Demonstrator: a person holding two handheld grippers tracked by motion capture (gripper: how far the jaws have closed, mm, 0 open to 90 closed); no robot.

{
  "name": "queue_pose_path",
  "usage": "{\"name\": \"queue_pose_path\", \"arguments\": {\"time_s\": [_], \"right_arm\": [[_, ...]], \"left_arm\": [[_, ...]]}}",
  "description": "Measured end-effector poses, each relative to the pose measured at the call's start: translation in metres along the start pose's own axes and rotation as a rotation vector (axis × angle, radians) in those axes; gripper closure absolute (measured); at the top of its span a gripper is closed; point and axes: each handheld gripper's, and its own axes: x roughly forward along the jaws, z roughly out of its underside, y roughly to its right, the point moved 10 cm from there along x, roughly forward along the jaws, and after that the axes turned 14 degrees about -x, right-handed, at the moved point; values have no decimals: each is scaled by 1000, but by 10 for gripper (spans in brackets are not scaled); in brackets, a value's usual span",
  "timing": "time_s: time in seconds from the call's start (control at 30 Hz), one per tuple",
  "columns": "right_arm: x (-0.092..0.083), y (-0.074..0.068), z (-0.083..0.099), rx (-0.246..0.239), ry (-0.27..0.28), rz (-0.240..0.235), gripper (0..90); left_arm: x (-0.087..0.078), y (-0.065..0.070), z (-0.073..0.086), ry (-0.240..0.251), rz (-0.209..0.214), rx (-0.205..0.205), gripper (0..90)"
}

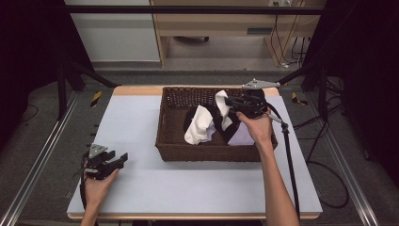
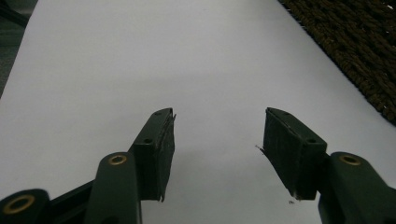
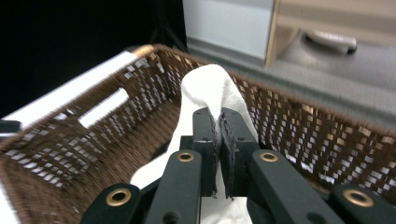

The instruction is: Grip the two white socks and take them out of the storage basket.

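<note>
One white cloth (image 1: 221, 104) is clamped between the shut jaws of the right gripper (image 1: 231, 102), hanging over the far right part of the brown basket (image 1: 207, 154) above the other laundry (image 1: 200, 126). Lift it straight up until its tail clears the rim, keeping the pinch firm so it does not slip. The left gripper (image 1: 120, 158) rests released on the desk (image 1: 141, 188), ready to take the free end.

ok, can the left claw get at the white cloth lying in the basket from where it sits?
Probably yes. The left claw rests open on the table, holding nothing. The basket has no lid, and the white cloth lies near its left side. The claw must clear the near wall; the right claw lifts another cloth farther right.
</note>
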Motion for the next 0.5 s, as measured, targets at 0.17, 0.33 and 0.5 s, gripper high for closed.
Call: {"name": "queue_pose_path", "arguments": {"time_s": [0.17,0.33,0.5], "right_arm": [[-23,-10,-25,-32,88,-8,853],[-47,-28,-46,-70,159,-40,853],[-69,-53,-57,-117,231,-79,853]], "left_arm": [[0,2,1,-3,0,4,426],[0,1,0,0,0,1,426],[-1,1,-1,5,-1,2,425]]}}
